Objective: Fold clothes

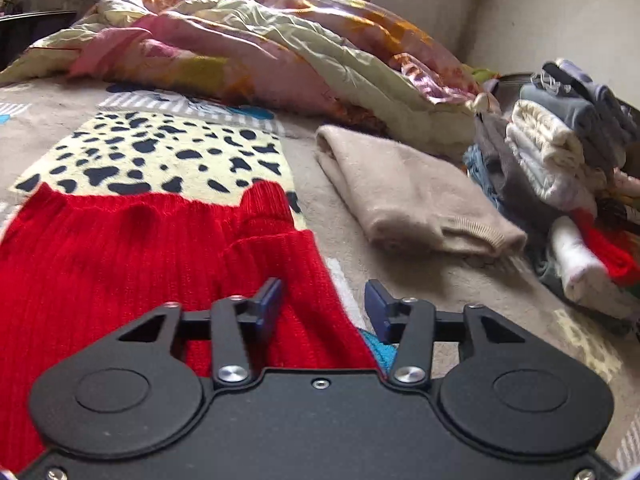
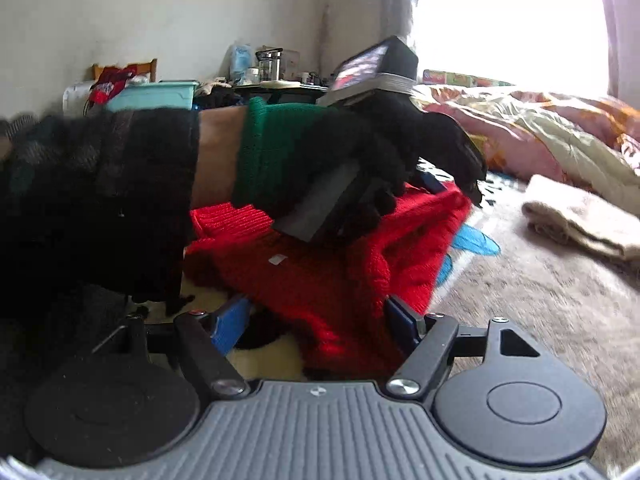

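Note:
A red knit sweater [image 1: 132, 252] lies on a spotted yellow blanket [image 1: 160, 152] on the bed. My left gripper [image 1: 322, 308] is open, its blue pads just above the sweater's right edge, holding nothing. In the right wrist view the red sweater [image 2: 332, 280] lies partly folded ahead of my right gripper [image 2: 320, 320], which is open with the sweater's near edge between its blue fingers [image 2: 230, 322]. The left gripper [image 2: 430, 182], held in a black-gloved hand with a green cuff [image 2: 264, 148], hovers over the sweater's far side.
A folded beige sweater [image 1: 408, 196] lies to the right on the bed. A stack of folded clothes [image 1: 560, 168] stands at the far right. A crumpled floral quilt [image 1: 248, 52] fills the back. A cluttered table [image 2: 272, 76] stands by the wall.

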A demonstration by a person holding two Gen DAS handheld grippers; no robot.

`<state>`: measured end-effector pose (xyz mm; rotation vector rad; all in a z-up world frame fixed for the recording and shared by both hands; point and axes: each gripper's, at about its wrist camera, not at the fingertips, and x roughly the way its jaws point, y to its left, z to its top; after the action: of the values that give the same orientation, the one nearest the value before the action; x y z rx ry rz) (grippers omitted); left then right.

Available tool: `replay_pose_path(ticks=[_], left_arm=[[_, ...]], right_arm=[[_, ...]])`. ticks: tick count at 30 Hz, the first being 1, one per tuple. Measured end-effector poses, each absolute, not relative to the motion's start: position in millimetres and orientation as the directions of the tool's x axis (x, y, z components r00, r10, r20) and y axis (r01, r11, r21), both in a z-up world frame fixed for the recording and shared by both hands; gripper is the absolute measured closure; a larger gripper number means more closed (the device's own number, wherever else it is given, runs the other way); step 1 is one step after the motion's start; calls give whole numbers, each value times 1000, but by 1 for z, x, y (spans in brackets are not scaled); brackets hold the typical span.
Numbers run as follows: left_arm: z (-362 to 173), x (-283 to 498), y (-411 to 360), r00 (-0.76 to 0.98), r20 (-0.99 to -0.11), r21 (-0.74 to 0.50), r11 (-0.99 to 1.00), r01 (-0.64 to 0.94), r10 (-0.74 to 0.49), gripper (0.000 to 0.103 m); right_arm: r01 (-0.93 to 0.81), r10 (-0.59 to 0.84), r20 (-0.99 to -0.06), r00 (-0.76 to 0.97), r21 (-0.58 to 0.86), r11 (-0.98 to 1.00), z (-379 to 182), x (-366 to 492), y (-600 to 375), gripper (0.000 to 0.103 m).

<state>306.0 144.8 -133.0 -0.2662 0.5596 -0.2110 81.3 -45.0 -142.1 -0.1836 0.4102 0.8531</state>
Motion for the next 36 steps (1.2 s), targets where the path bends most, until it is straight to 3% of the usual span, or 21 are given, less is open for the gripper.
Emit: replay_pose_path(ticks=[8,13,14,20,28,33,36], left_arm=[[-110,269,161,857,-401,-324,925,199,-325,57],[-134,276,152,783,-540,-216,950,227,-310,61],[-134,273,153,794,-532,-218,953,209,-296,61],[-114,244,146,804,-441,-224,917,331,-398,63],[-137,244,129,763,-500,-209,912,353,-409,67],[-142,253,140,757,-509,-280,910,306,-411,67],[-144,257,148,756,-513,-343,904,255,-407,67]], right_arm=[[-639,681,-370,633,248,728,-122,103,-91,40],[-524,618,-347,706,332,785,-113,141,-100,62],[-503,605,-346,717,343,793,-111,152,-101,63],[-514,581,-430,691,273,813,-100,245,-61,75],[-580,552,-563,615,151,800,-87,380,7,82],[-646,537,-677,503,118,754,-117,423,46,82],[-686,545,-682,488,86,722,-123,424,58,81]])
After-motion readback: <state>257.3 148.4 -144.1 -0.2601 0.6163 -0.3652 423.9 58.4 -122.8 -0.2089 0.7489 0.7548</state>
